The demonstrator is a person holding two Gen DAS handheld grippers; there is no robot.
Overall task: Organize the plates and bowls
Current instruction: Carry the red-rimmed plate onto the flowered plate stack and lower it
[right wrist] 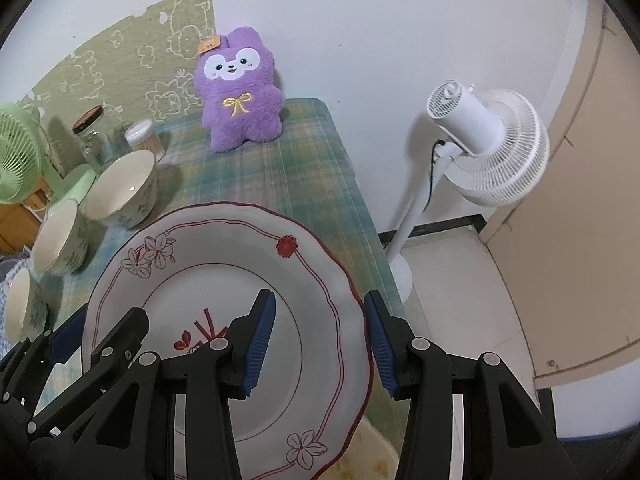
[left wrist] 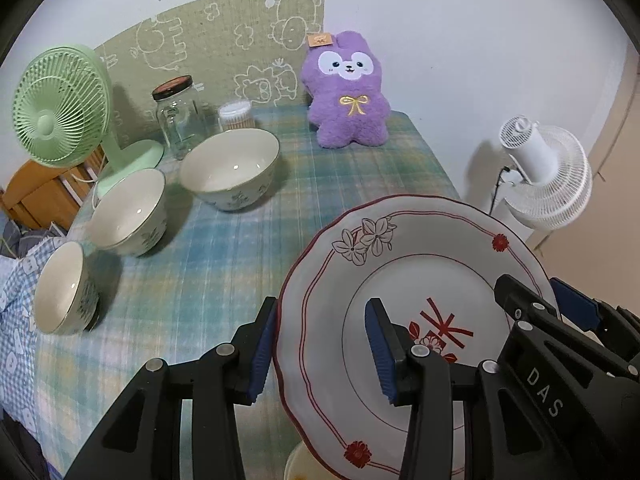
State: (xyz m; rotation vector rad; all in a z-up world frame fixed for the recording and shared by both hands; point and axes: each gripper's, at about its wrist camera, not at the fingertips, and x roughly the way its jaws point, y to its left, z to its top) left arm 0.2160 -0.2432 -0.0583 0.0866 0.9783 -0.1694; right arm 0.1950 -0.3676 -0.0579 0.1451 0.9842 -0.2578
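Plaid cloth covers the tabletop [left wrist: 248,248] against a white wall. I hold the red-trimmed plate [left wrist: 404,280] tilted above its near right edge, my left fingers [left wrist: 320,344] straddling its left rim and my right fingers [right wrist: 320,344] its right rim; whether either pair presses I cannot tell. Three bowls [left wrist: 230,168] stand along the left, largest farthest.

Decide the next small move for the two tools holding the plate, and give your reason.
Probably lower the plate onto the object partly hidden beneath it, since both the left tool and right tool straddle opposite rims and it hangs above the table.
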